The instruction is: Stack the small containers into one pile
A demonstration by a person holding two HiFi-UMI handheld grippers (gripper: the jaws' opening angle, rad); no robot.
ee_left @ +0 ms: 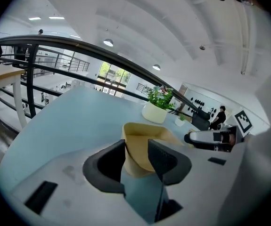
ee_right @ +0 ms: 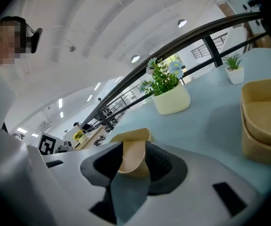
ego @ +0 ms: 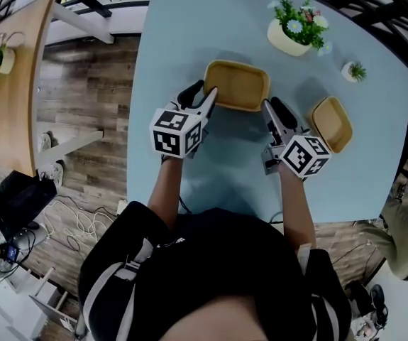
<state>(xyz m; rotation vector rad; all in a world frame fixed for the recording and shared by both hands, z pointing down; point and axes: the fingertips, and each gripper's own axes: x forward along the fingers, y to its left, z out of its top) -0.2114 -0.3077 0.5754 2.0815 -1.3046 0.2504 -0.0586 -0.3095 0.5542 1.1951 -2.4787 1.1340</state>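
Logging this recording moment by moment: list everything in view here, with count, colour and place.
table: one, light blue, under everything.
single container: one, tan, mid-table, its near corners between the grippers' jaws.
stacked containers: two, tan, nested, on the table's right.
flower pot: one, cream, green plant with pale blooms, far side.
small plant pot: one, white, right of the flower pot.
wooden table: one, brown, left across the floor.
bystander: one, olive clothing, past the table's right corner.
left gripper: one, white and black, jaws open, at the single container's left corner.
right gripper: one, same colours, jaws open, at its right corner.
forearms: two, bare, behind the grippers.
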